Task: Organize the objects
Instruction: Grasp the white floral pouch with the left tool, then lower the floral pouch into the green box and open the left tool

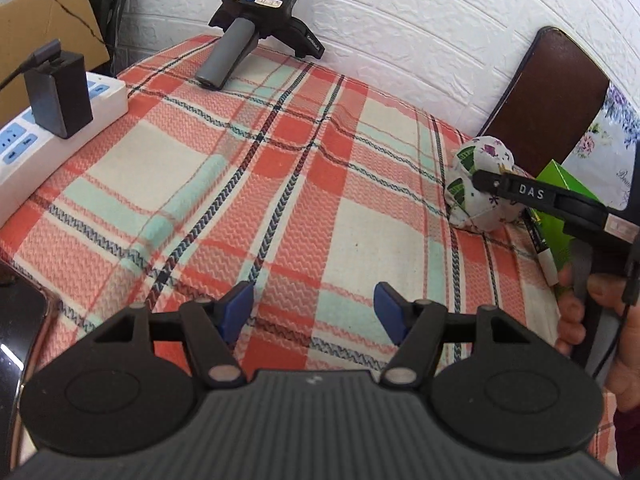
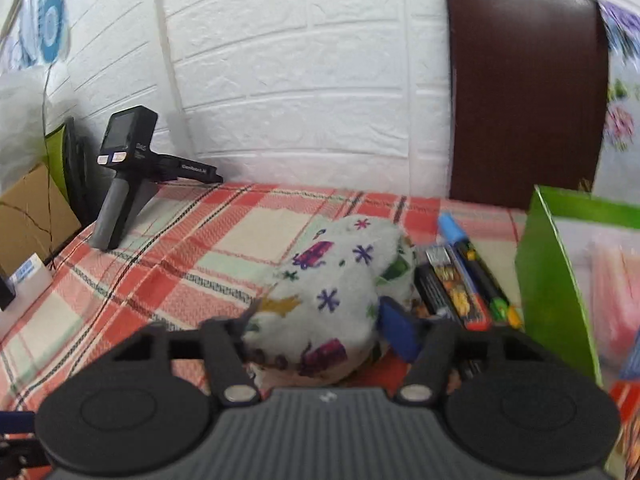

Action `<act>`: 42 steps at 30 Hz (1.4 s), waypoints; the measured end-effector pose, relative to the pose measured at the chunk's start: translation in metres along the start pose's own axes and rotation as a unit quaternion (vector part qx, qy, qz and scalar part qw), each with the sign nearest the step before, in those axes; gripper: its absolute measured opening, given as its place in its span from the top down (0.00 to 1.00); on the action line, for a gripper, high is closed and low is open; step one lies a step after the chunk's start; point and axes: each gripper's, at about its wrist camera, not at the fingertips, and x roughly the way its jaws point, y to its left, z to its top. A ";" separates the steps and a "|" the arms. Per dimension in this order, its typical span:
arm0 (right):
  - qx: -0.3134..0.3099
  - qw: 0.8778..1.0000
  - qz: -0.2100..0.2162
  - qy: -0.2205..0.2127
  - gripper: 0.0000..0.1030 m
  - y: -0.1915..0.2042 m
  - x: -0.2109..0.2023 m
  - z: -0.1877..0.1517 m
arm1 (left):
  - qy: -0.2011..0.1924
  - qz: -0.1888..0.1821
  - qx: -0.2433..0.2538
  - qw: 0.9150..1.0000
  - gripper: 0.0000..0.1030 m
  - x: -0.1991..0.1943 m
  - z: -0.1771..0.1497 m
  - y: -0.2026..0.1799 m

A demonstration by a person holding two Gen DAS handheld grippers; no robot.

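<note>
- My right gripper [image 2: 316,332] has its fingers around the printed fabric ball [image 2: 328,300], pinching it on the checked tablecloth [image 2: 168,280], just beside the markers [image 2: 464,280] and the green box [image 2: 548,280].
- My left gripper [image 1: 314,312] hangs spread and empty over the cloth, well apart from the ball.
- A spare handheld gripper [image 1: 256,12] rests by the white wall [image 1: 400,20].

A spare handheld device [image 1: 256,12] stands at the plaid tablecloth's [image 1: 248,152] far edge by the white brick wall [image 1: 420,28]. A white power strip [image 1: 52,136] carrying a black adapter [image 1: 58,92] lies along its left edge.
</note>
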 end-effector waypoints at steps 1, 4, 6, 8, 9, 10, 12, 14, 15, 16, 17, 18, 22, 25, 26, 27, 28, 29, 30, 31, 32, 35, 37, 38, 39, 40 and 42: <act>-0.004 1.000 0.005 -0.002 0.67 0.001 -0.010 -0.001 | 0.002 -0.002 -0.001 1.000 0.34 0.002 0.000 0.000; -0.049 0.998 0.023 -0.019 0.69 0.006 -0.052 -0.018 | 0.004 -0.012 -0.003 1.000 0.34 0.003 0.003 -0.004; -0.109 0.993 0.012 -0.041 0.69 0.014 -0.087 -0.043 | 0.011 -0.032 -0.009 0.999 0.34 0.002 0.003 -0.008; -0.177 0.983 -0.007 -0.051 0.67 0.025 -0.119 -0.072 | 0.015 -0.047 -0.007 0.999 0.34 -0.002 -0.001 -0.015; -0.191 0.980 0.002 -0.051 0.65 0.024 -0.134 -0.085 | 0.017 -0.049 -0.003 0.999 0.34 -0.003 -0.003 -0.019; -0.179 0.982 0.025 -0.059 0.59 0.019 -0.150 -0.096 | 0.019 -0.051 0.001 0.999 0.34 -0.004 -0.005 -0.024; -0.095 0.990 0.086 -0.065 0.31 -0.002 -0.174 -0.107 | 0.024 -0.056 0.006 0.998 0.34 -0.007 -0.008 -0.033; 0.002 0.990 0.128 -0.060 0.18 -0.028 -0.186 -0.115 | 0.026 -0.066 0.009 0.997 0.34 -0.011 -0.009 -0.042; 0.030 0.989 0.132 -0.058 0.18 -0.038 -0.188 -0.118 | 0.025 -0.071 0.013 0.997 0.33 -0.015 -0.009 -0.047; 0.042 0.990 0.124 -0.057 0.18 -0.046 -0.189 -0.120 | 0.024 -0.075 0.021 0.997 0.31 -0.018 -0.010 -0.053; 0.048 0.991 0.113 -0.055 0.18 -0.050 -0.189 -0.121 | 0.023 -0.079 0.029 0.996 0.27 -0.022 -0.010 -0.059; 0.055 0.991 0.107 -0.053 0.18 -0.054 -0.189 -0.122 | 0.021 -0.084 0.038 0.996 0.25 -0.026 -0.011 -0.066; 0.078 0.987 0.127 -0.055 0.17 -0.065 -0.192 -0.127 | 0.025 -0.113 0.056 0.992 0.14 -0.036 -0.011 -0.093; 0.061 0.990 0.117 -0.052 0.16 -0.060 -0.188 -0.129 | 0.034 -0.128 0.093 0.987 0.12 -0.033 -0.011 -0.124; 0.056 0.991 0.112 -0.050 0.15 -0.059 -0.188 -0.131 | 0.034 -0.128 0.112 0.985 0.09 -0.031 -0.012 -0.136; 0.052 0.992 0.106 -0.047 0.14 -0.058 -0.185 -0.133 | 0.034 -0.131 0.132 0.982 0.08 -0.027 -0.012 -0.148; 0.046 0.993 0.101 -0.041 0.12 -0.057 -0.181 -0.133 | 0.035 -0.134 0.152 0.979 0.05 -0.021 -0.014 -0.159; 0.039 0.994 0.094 -0.034 0.12 -0.055 -0.177 -0.133 | 0.037 -0.134 0.171 0.975 0.05 -0.013 -0.016 -0.169; 0.033 0.995 0.086 -0.028 0.12 -0.054 -0.171 -0.131 | 0.042 -0.133 0.186 0.973 0.04 -0.003 -0.017 -0.177; 0.026 0.996 0.077 -0.023 0.11 -0.052 -0.163 -0.129 | 0.050 -0.133 0.194 0.971 0.04 0.009 -0.019 -0.182; 0.021 0.997 0.071 -0.017 0.10 -0.051 -0.154 -0.126 | 0.065 -0.134 0.193 0.970 0.05 0.023 -0.021 -0.184; 0.023 0.996 0.087 0.011 0.23 -0.049 -0.120 -0.120 | 0.117 -0.154 0.163 0.968 0.25 0.060 -0.033 -0.175; 0.033 0.994 0.100 -0.001 0.34 -0.049 -0.117 -0.115 | 0.107 -0.178 0.145 0.967 0.46 0.047 -0.032 -0.166; 0.030 0.992 0.119 -0.008 0.47 -0.046 -0.123 -0.112 | 0.099 -0.172 0.135 0.971 0.50 0.035 -0.031 -0.161; 0.027 0.991 0.132 -0.018 0.50 -0.042 -0.131 -0.109 | 0.090 -0.176 0.130 0.972 0.50 0.023 -0.028 -0.157; 0.016 0.990 0.134 -0.040 0.51 -0.037 -0.142 -0.107 | 0.077 -0.183 0.127 0.972 0.50 0.009 -0.025 -0.154; -0.011 0.988 0.128 -0.090 0.51 -0.031 -0.163 -0.098 | 0.043 -0.195 0.132 0.971 0.50 -0.018 -0.016 -0.156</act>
